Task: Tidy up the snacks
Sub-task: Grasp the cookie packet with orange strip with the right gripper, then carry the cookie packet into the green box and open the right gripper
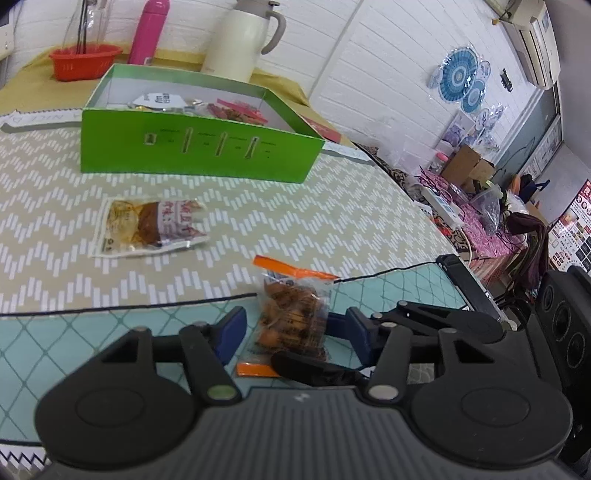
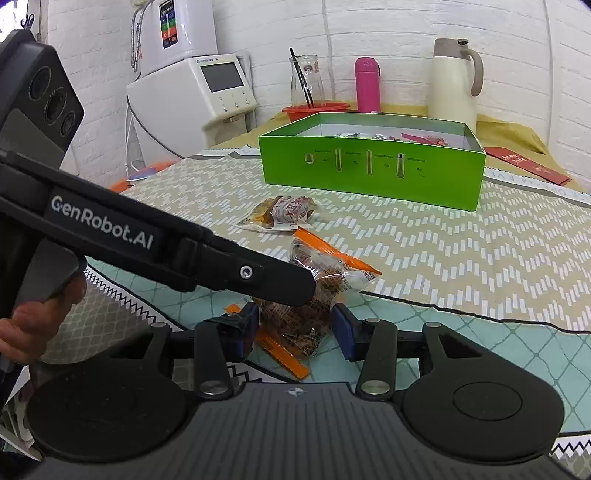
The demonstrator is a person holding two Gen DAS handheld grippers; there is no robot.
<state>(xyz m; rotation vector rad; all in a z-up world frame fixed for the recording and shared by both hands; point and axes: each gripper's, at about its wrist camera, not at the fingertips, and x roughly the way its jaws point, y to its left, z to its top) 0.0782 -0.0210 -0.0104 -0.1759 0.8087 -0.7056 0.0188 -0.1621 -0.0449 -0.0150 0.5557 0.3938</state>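
A clear snack packet with orange ends [image 1: 291, 314] [image 2: 314, 291] lies on the teal mat near the table's front. My left gripper [image 1: 291, 328] is open, its blue pads on either side of the packet. My right gripper [image 2: 295, 328] is also open around the same packet from the other side. The left gripper's black finger crosses the right wrist view [image 2: 258, 275] and touches the packet's top. A second packet with brown filling [image 1: 147, 227] [image 2: 280, 214] lies farther back. An open green box [image 1: 199, 147] [image 2: 369, 170] behind it holds several snacks.
A cream thermos jug [image 1: 240, 37] [image 2: 454, 81], a pink bottle [image 1: 147, 33] [image 2: 367, 85] and a red basket [image 1: 83, 61] [image 2: 314, 109] stand behind the box. A red envelope [image 2: 528, 164] lies right of it. White appliances [image 2: 188, 92] stand at the table's left edge.
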